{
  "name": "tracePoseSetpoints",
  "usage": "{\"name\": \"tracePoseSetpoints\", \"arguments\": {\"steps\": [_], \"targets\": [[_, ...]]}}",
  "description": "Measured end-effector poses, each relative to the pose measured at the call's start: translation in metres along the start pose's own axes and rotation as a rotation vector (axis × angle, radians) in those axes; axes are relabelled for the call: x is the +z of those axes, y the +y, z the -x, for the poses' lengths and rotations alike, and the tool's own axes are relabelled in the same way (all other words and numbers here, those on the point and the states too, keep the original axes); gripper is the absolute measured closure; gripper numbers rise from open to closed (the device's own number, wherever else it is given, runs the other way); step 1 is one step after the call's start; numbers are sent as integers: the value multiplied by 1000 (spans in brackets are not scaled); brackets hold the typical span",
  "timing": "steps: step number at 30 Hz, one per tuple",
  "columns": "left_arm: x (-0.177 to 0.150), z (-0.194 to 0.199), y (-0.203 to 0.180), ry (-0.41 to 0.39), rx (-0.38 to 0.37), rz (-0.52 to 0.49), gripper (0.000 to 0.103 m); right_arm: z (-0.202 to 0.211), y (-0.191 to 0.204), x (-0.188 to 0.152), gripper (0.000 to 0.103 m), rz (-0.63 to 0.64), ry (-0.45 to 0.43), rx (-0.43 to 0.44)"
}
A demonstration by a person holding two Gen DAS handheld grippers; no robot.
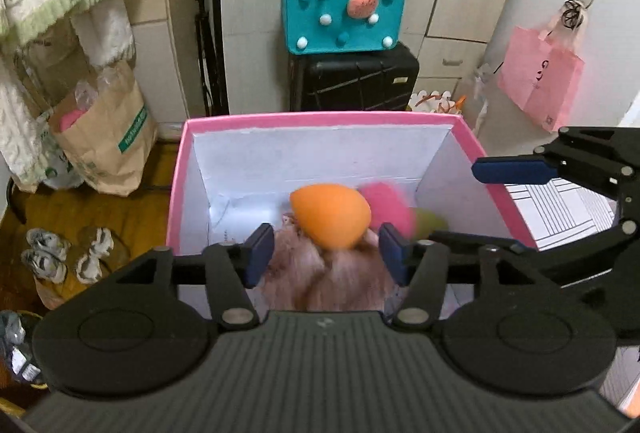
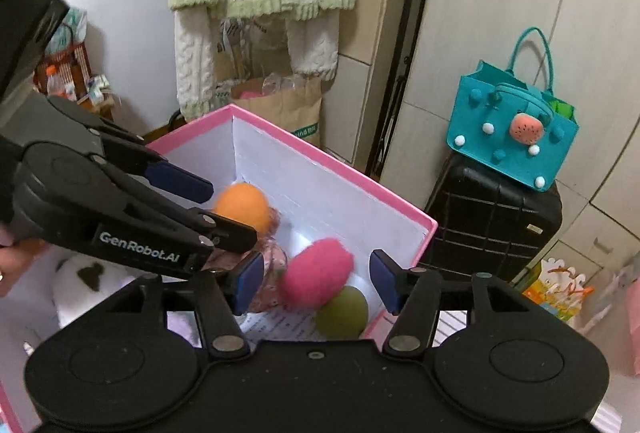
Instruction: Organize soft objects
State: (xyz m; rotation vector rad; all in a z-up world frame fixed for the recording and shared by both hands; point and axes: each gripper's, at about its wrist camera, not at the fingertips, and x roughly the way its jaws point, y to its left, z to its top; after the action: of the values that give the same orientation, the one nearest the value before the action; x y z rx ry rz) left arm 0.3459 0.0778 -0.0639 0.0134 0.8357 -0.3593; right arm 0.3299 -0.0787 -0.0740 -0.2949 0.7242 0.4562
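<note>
A pink box with white inner walls stands below both grippers. An orange egg-shaped sponge shows blurred just beyond my left gripper, whose blue pads stand apart without touching it. Under it lies a brown furry soft item. In the right wrist view a fuzzy pink egg sits blurred between the pads of my right gripper, with gaps on both sides. A green egg rests on the box floor beside it. The orange sponge lies behind the left gripper's fingers.
A teal felt bag sits on a black suitcase behind the box. A brown paper bag and shoes are on the floor at left. A pink bag hangs at right. A white plush lies beside the box.
</note>
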Motion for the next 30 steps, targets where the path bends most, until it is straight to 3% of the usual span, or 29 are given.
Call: {"name": "tracePoseSetpoints", "arguments": {"steps": [7,15,22,30], "targets": [[-15,32,-11,-25,1,-50,40,37,-2,-18,39,-91,-56,27],[-38,77,-30,-50,22,-82,31,79,3,-41,36,-169,-87,58],[-52,123,-52,-102,52,-106,24,122,19,-49,32,-131,-134,31],[-69,168,-81,-151,59,-145,12,172,34,-62,20,-104,-170,25]]}}
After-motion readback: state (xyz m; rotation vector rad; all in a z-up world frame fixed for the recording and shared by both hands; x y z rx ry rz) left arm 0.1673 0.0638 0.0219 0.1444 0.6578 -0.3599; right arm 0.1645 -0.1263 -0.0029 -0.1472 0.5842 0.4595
